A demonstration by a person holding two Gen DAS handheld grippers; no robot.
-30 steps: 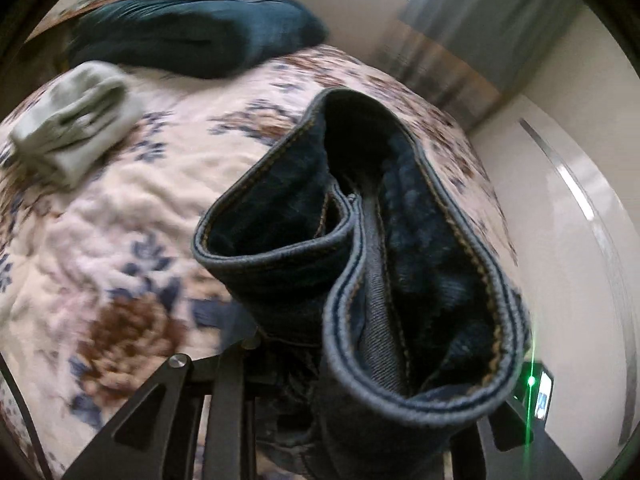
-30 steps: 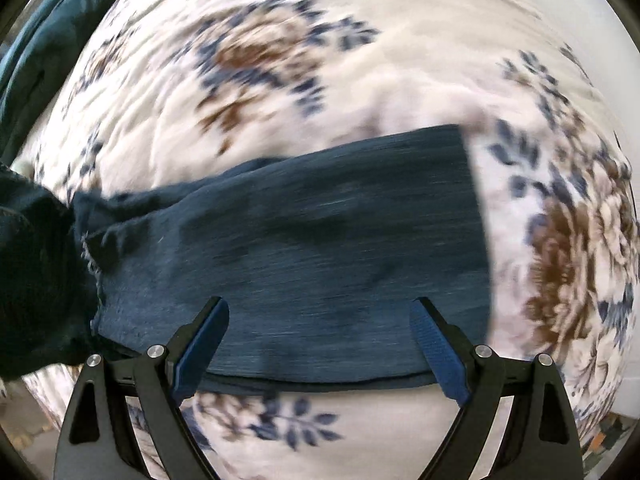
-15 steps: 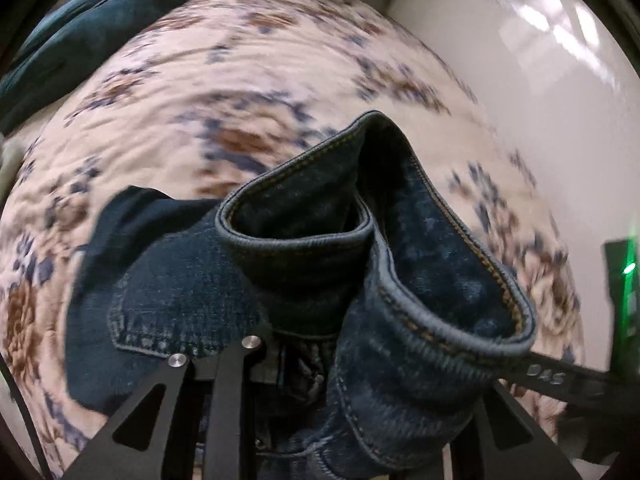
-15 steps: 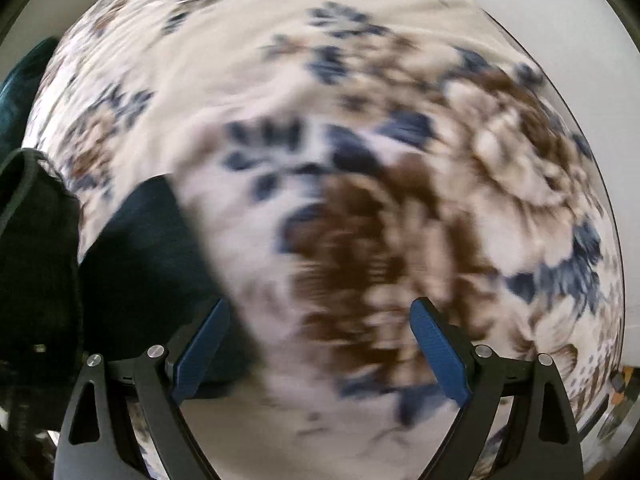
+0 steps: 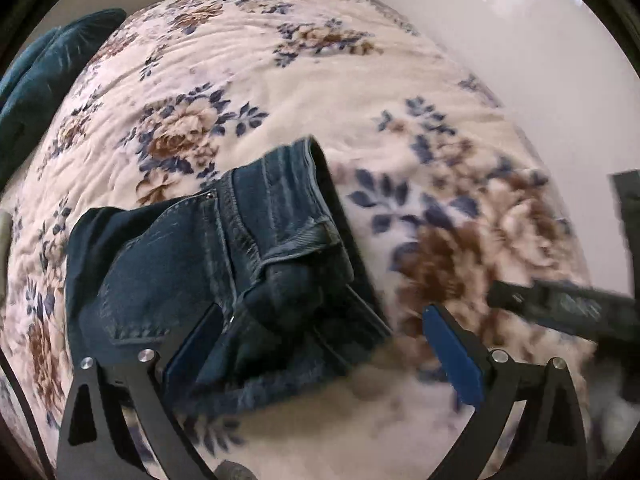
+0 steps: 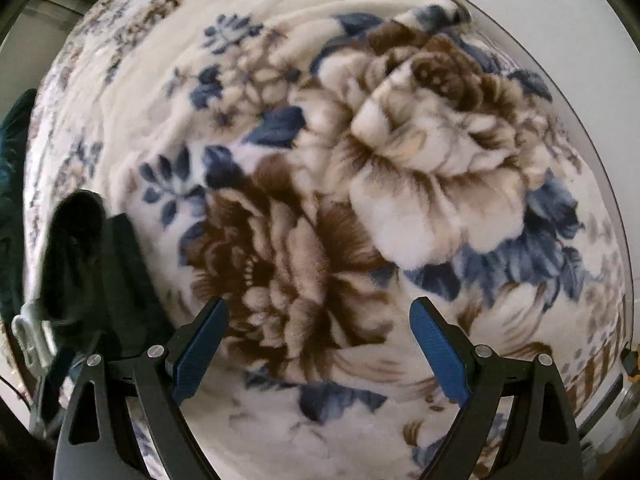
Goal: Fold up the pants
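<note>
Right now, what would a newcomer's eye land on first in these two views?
The dark blue jeans, heaped waistband-up on the floral blanket, lower left in the left wrist view. The left gripper has just been opening, jaws wide, nothing pinched. In the right wrist view, big brown and cream flowers fill the open right gripper.

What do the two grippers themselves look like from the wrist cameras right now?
Both match: the left gripper and right gripper each have two black, angular, cut-out arms with silver round-head screws, ending in flat blue pads. In the right wrist view, a black-gloved hand on the other tool shows at left. No cables visible.
</note>
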